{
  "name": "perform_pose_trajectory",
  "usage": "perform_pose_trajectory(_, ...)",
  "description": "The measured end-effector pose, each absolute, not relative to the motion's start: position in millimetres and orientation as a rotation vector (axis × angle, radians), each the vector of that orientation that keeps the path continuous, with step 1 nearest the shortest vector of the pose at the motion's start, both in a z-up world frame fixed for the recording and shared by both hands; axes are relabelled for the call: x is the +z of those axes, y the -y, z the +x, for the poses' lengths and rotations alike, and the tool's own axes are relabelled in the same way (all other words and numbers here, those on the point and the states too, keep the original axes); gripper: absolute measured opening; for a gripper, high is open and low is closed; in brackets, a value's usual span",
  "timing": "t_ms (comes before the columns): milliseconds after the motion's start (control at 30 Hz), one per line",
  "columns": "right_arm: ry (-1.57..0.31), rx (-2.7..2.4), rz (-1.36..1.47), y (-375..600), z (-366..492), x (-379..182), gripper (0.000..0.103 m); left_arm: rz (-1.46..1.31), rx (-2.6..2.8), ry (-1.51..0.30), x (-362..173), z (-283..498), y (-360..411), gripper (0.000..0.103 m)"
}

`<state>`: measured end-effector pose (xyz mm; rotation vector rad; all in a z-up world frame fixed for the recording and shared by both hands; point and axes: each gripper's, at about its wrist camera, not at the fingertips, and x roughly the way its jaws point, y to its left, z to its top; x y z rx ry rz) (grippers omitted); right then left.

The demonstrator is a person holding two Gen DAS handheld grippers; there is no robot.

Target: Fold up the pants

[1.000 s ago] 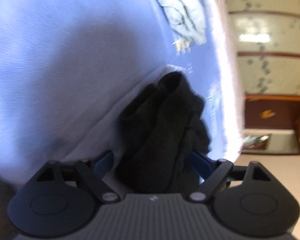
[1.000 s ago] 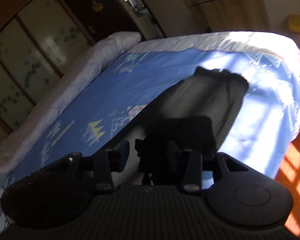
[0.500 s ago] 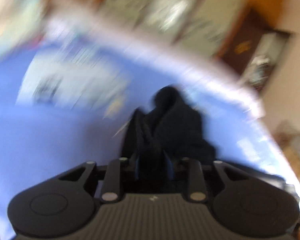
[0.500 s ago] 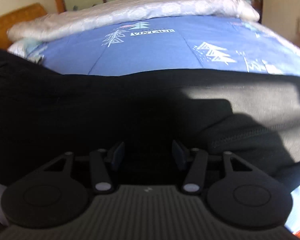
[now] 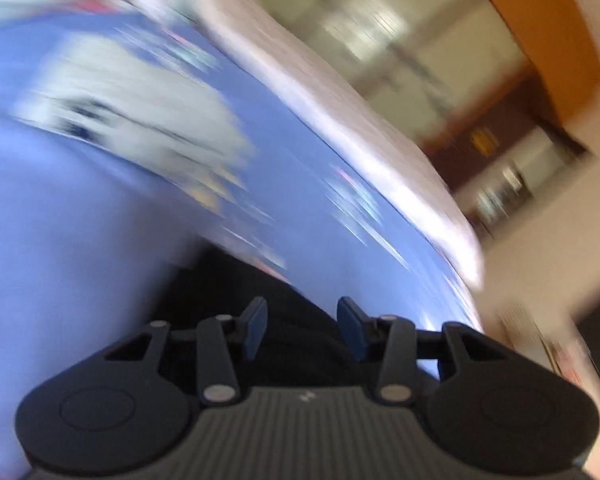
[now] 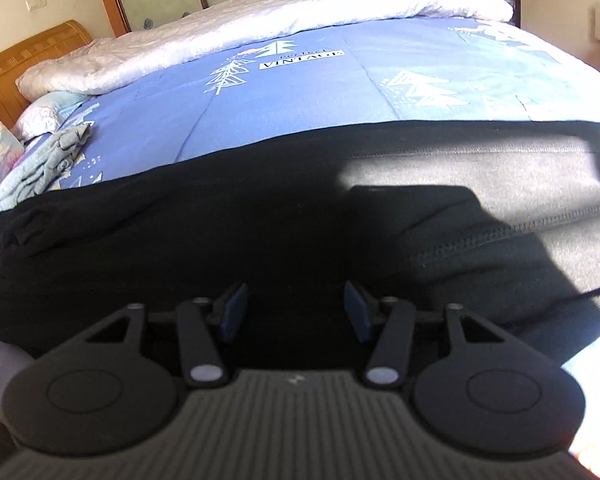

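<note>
The black pants lie spread across the near side of the blue bed sheet in the right wrist view, partly sunlit at the right. My right gripper is open just above the black cloth, nothing between its jaws. In the blurred left wrist view my left gripper is open, with black pants cloth lying under and between its jaws, not clamped.
A grey garment lies crumpled at the bed's left side; it shows blurred in the left wrist view. A white quilt is rolled along the far edge. A wooden headboard stands left, wardrobe doors behind.
Both grippers have let go of the pants and opened. The pants have come down flat onto the bed. The left gripper is swinging fast, its view blurred.
</note>
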<state>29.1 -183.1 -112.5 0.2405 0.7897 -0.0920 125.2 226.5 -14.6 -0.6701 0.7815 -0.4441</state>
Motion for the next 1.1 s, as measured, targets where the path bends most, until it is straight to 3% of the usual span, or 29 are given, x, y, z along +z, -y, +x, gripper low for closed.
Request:
perform_pose_trajectory(133,-0.779,-0.087,0.24,177,22,-111,0.057,-0.573,-0.639,-0.976,-46,164,-149,0.035)
perform_pose_trajectory(233,-0.776,-0.077,0.247,180,21,-112,0.057,-0.42,-0.525,-1.01,-69,193,-118,0.024)
perform_pose_trajectory(267,-0.776,-0.075,0.245,179,20,-113,0.057,-0.34,-0.404,-0.983,-77,204,-119,0.012)
perform_pose_trajectory(300,-0.776,-0.073,0.242,178,21,-114,0.057,-0.317,-0.326,-0.972,-87,210,-126,0.008)
perform_pose_trajectory(367,-0.777,-0.07,0.241,179,20,-114,0.057,-0.568,-0.346,-1.008,-104,224,-154,0.008)
perform_pose_trajectory(433,-0.775,-0.067,0.245,179,20,-114,0.057,-0.572,-0.333,-1.041,-98,225,-154,0.008)
perform_pose_trajectory(533,-0.778,-0.055,0.268,183,20,-112,0.057,-0.441,-0.317,-1.006,-70,204,-141,0.014)
perform_pose_trajectory(600,-0.766,-0.059,0.331,194,16,-107,0.057,-0.462,-0.34,-0.948,-52,183,-147,0.033)
perform_pose_trajectory(667,-0.73,-0.092,0.396,211,6,-100,0.057,-0.48,-0.334,-0.893,-34,166,-155,0.041)
perform_pose_trajectory(833,-0.628,-0.21,0.561,271,-36,-89,0.057,-0.486,-0.354,-0.891,-22,124,-151,0.041)
perform_pose_trajectory(1100,-0.446,-0.501,0.778,382,-127,-92,0.056,-0.336,-0.281,-1.012,-49,100,-105,0.046)
